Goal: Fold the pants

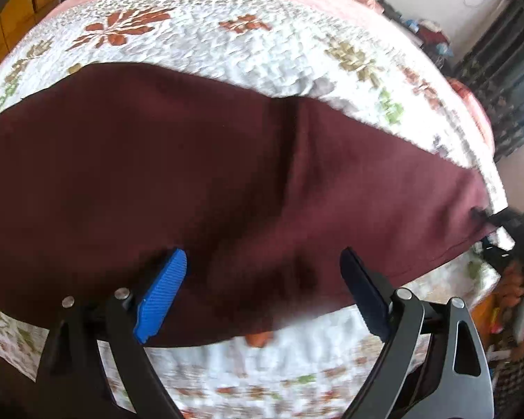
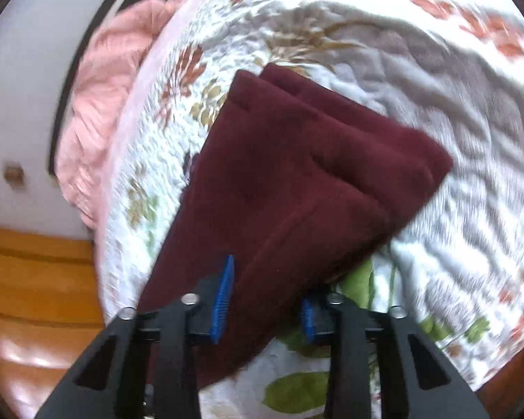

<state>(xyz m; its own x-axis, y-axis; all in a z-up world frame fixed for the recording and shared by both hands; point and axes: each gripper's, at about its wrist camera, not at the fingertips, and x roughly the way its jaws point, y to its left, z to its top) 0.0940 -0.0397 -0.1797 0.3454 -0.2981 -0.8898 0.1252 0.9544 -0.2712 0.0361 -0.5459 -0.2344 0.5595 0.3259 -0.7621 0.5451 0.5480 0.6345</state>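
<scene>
The maroon pants (image 1: 227, 174) lie folded lengthwise across the floral quilt. In the left wrist view they stretch from left to right. My left gripper (image 1: 262, 262) hovers over their near edge, open, with its blue pads wide apart and nothing gripped. In the right wrist view the pants (image 2: 297, 174) run away from me in stacked layers. My right gripper (image 2: 265, 307) has its jaws closed in on the near end of the fabric, which fills the gap between the pads. The right gripper (image 1: 485, 214) also shows at the pants' right tip in the left wrist view.
The quilt (image 1: 227, 35) covers a bed with a pink blanket (image 2: 97, 104) bunched at the far side. A wooden floor (image 2: 35, 262) lies beside the bed. Dark furniture (image 1: 506, 87) and clutter (image 1: 517, 307) stand past the bed's right edge.
</scene>
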